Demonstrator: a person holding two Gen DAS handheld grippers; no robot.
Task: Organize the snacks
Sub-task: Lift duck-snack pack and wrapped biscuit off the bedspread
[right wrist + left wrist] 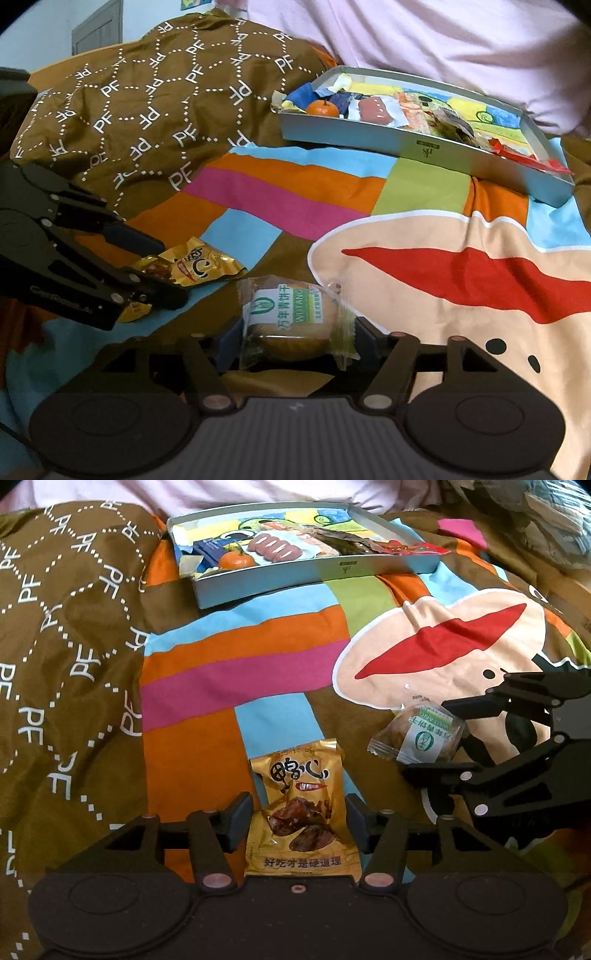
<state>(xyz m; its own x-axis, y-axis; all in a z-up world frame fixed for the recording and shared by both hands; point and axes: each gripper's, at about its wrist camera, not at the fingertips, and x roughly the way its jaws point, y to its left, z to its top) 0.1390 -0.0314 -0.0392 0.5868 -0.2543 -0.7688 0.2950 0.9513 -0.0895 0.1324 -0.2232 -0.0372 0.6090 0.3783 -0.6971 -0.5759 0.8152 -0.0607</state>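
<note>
A yellow snack packet [299,805] lies flat on the bedspread between the fingers of my left gripper [299,823], whose pads sit at its two edges without squeezing it. The right wrist view shows that gripper [166,269] astride the crumpled yellow packet [195,266]. A clear-wrapped biscuit with a green label [291,317] rests between the fingers of my right gripper [295,343], whose jaws stand wide around the wrapper. Seen from the left wrist, the right gripper [428,738] brackets the biscuit [421,734]. The grey tray [317,572] at the far side holds other snacks.
The tray [406,144] holds a tangerine [323,109], a pack of sausages [275,546] and several wrapped snacks. Everything rests on a soft, colourful cartoon bedspread [240,672] with brown folds at the left. A person in a pink top [443,37] sits behind the tray.
</note>
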